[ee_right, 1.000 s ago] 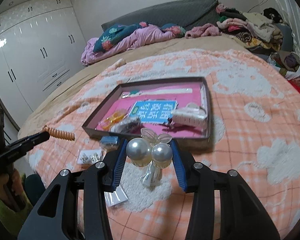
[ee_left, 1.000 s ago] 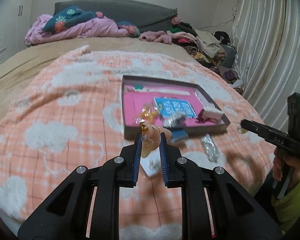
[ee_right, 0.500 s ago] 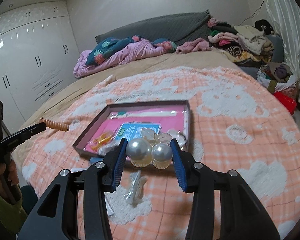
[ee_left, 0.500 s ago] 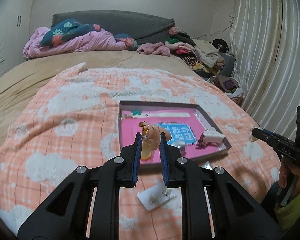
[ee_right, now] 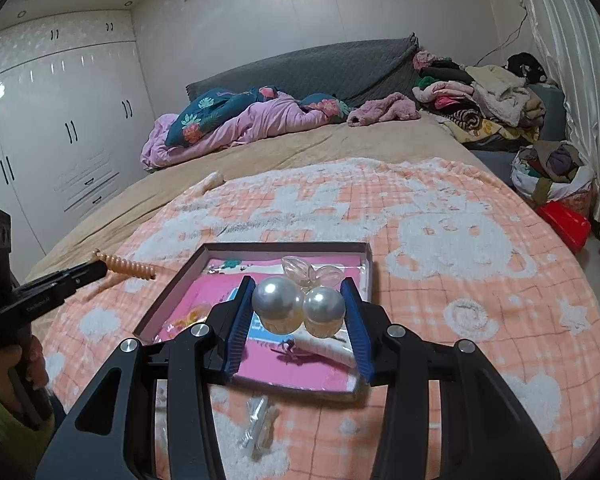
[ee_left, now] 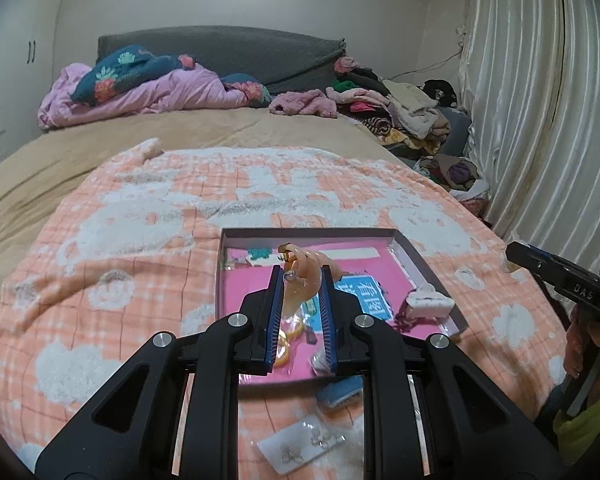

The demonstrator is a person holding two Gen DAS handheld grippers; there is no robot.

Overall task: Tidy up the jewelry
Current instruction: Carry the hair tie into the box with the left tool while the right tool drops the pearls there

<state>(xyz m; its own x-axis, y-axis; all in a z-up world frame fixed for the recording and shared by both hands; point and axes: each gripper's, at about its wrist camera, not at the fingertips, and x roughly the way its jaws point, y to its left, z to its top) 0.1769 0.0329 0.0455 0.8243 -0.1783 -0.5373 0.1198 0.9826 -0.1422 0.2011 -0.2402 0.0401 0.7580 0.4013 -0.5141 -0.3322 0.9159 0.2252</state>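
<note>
A shallow box with a pink lining (ee_left: 412, 252) (ee_right: 172, 292) lies on the orange-and-white blanket and holds a blue card (ee_left: 370, 298), a white clip (ee_left: 426, 306) and small pieces. My left gripper (ee_left: 300, 280) is shut on an orange spiral hair tie (ee_left: 302, 276), held above the box; the tie also shows in the right wrist view (ee_right: 126, 266). My right gripper (ee_right: 298, 300) is shut on a clip with two big pearls (ee_right: 296, 306) and clear petals, also raised above the box.
A white card with small earrings (ee_left: 304, 446) and a blue piece (ee_left: 338, 390) lie on the blanket in front of the box. A clear packet (ee_right: 258, 428) lies there too. Bedding and a clothes pile (ee_left: 396, 108) sit at the bed's far end. Curtains hang at the right.
Both grippers have risen and pulled back from the box, each keeping its item. The box now looks smaller and farther below.
</note>
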